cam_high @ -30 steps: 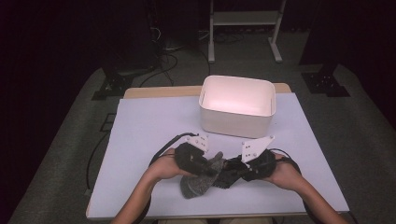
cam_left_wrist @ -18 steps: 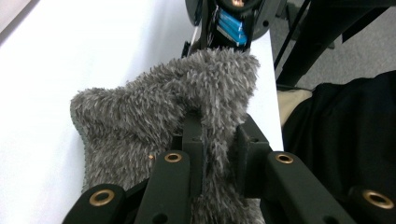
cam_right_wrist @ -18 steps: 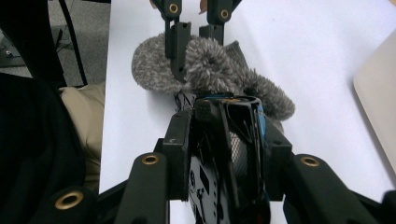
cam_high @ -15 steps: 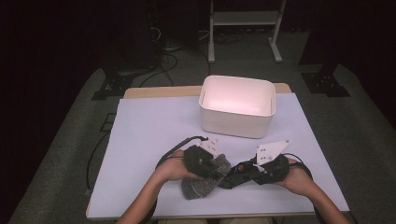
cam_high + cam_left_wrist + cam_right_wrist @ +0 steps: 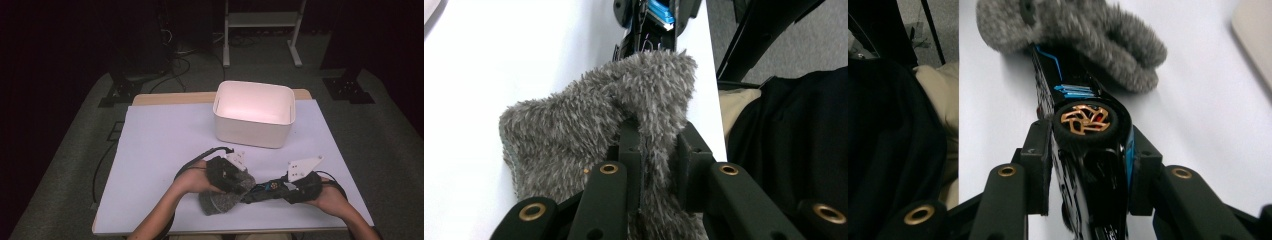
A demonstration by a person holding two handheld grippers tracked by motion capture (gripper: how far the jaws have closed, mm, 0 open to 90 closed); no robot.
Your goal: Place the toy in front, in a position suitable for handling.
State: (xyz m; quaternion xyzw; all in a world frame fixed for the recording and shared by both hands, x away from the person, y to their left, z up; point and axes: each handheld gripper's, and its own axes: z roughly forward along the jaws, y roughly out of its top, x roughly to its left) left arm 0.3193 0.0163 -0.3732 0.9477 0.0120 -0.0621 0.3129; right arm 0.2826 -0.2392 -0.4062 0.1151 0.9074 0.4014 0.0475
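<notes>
The work in hand is the sheathing of a black toy car [image 5: 1088, 150] in a fuzzy grey sock [image 5: 599, 125].

**State of the tongs**
- Left tongs [image 5: 659, 160]: closed on the sock, with a fold of grey pile pinched between the jaws.
- Right tongs [image 5: 1088, 165]: clamped on the toy car across its body, just behind a gold-spoked wheel. The jaws have just been opening slightly, yet the pads press on both flanks of the car.

**Position of the work**
- In the high view the sock [image 5: 225, 195] lies on the white counter [image 5: 165, 140] near its front edge, under the left tongs [image 5: 230, 172].
- The car [image 5: 267, 189] runs level from the right tongs [image 5: 295, 187] toward the sock. Its far end meets the sock; whether it sits inside the opening or merely against the pile cannot be told.

**Progress (judgement)**
- Done: both items gripped and brought end to end.
- Left: most of the car's length is bare, so the covering is at an early stage at best.

**Surroundings**
- A white bin [image 5: 254, 114] stands farther back on the counter, well apart from the hands, with nothing visible inside it.
- Cables trail from both tongs close to the work and could catch the sock.
- No object stands between car and sock.
</notes>
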